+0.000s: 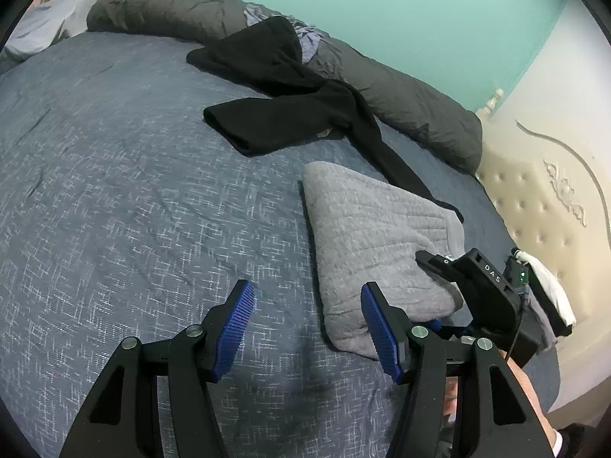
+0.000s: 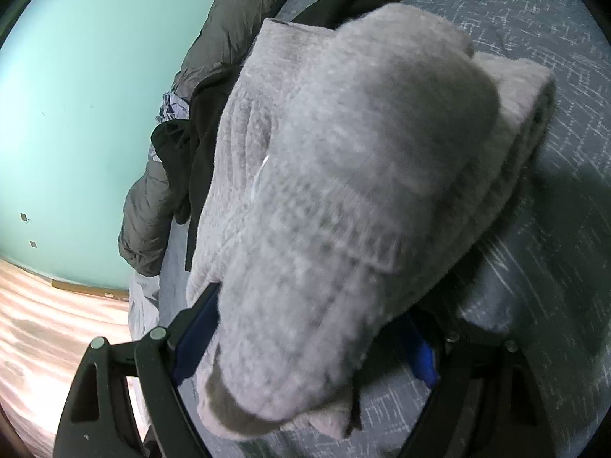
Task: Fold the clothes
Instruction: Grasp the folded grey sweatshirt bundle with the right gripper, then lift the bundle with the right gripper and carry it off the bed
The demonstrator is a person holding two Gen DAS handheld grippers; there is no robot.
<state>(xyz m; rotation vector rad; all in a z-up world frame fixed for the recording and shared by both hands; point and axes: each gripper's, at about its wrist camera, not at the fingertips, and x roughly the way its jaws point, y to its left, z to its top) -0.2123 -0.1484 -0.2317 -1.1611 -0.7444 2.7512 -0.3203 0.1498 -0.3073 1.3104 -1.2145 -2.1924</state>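
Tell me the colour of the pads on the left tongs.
Blue, ribbed pads on black arms; clearest in the left wrist view.

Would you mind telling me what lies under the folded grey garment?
The grey garment rests on the blue bedspread, overlapping a black garment's end. The right gripper holds it; anything else beneath is hidden.

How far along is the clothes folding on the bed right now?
Partly done. The grey fleece garment already lies in a folded stack on the bed. In hand: the right gripper is closed on its near edge, while the left gripper hangs open and empty. Left: the black garment sprawls unfolded behind it.
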